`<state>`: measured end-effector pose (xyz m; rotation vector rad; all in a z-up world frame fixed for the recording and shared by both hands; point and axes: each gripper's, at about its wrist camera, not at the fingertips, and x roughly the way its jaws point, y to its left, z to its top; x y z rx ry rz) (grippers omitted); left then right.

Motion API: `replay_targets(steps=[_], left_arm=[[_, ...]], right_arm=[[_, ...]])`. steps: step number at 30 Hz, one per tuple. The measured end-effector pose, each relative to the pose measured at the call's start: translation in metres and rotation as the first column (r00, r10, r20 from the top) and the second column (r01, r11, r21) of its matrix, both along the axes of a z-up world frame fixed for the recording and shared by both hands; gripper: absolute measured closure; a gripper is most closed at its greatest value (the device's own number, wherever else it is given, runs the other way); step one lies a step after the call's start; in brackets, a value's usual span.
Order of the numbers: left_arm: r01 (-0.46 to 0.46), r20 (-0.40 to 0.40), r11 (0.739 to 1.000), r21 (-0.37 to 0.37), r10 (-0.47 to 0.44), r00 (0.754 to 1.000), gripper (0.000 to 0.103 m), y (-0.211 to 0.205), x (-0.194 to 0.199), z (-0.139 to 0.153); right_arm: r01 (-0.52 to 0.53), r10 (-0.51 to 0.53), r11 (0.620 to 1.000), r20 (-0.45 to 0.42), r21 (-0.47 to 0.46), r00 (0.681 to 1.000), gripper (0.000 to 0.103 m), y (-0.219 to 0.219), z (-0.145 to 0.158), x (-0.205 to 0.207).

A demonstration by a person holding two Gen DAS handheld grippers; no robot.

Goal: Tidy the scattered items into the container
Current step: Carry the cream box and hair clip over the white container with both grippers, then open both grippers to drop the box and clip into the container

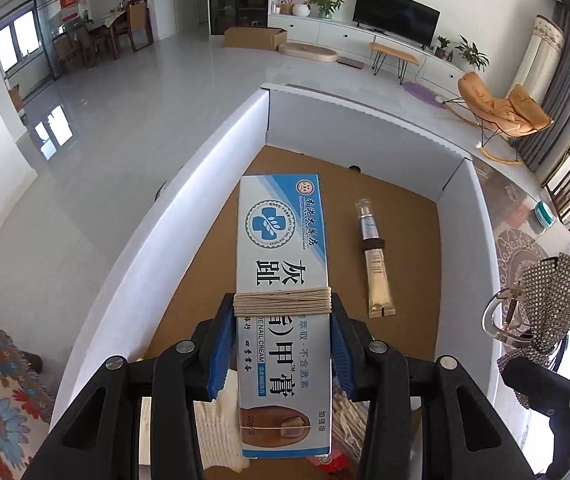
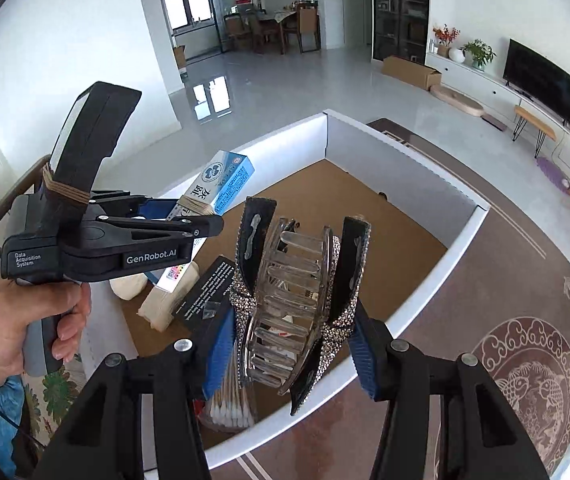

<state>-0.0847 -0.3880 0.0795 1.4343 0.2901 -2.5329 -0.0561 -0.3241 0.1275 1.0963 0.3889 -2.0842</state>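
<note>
Both grippers loaded above the box

Our left gripper (image 1: pixel 283 320) clamps the nail cream carton (image 1: pixel 283 280); our right gripper (image 2: pixel 289 344) clamps a rhinestone hair claw (image 2: pixel 293 292). Only the left view shows a tube (image 1: pixel 377 264) ahead on the cardboard box (image 1: pixel 205 184) floor; only the right shows cotton swabs (image 2: pixel 227 404). A patterned rug (image 2: pixel 525 352) lies beside it.

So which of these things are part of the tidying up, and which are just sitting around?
Part of the job:
- nail cream box in the left gripper
- rhinestone hair claw in the right gripper
- white container
- cream tube inside it
- cotton swabs inside it

Just around:
- television
- orange rocking chair
- cardboard box
</note>
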Motion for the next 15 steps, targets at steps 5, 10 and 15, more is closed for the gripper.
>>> replay_targets(steps=[5, 10, 15], left_arm=[[-0.021, 0.067, 0.999, 0.039, 0.019, 0.998, 0.060, -0.015, -0.012, -0.034], [-0.018, 0.092, 0.999, 0.047, 0.013, 0.996, 0.059, -0.017, -0.015, -0.050], [-0.023, 0.114, 0.999, 0.043, 0.018, 0.993, 0.058, -0.013, -0.021, -0.055]], right_arm=[[-0.009, 0.001, 0.995, 0.082, 0.101, 0.997, 0.050, -0.031, -0.044, -0.034], [0.004, -0.019, 0.993, 0.117, 0.120, 0.993, 0.050, -0.033, -0.066, -0.043], [0.024, -0.045, 0.990, 0.149, 0.137, 0.988, 0.020, -0.036, -0.086, -0.050]])
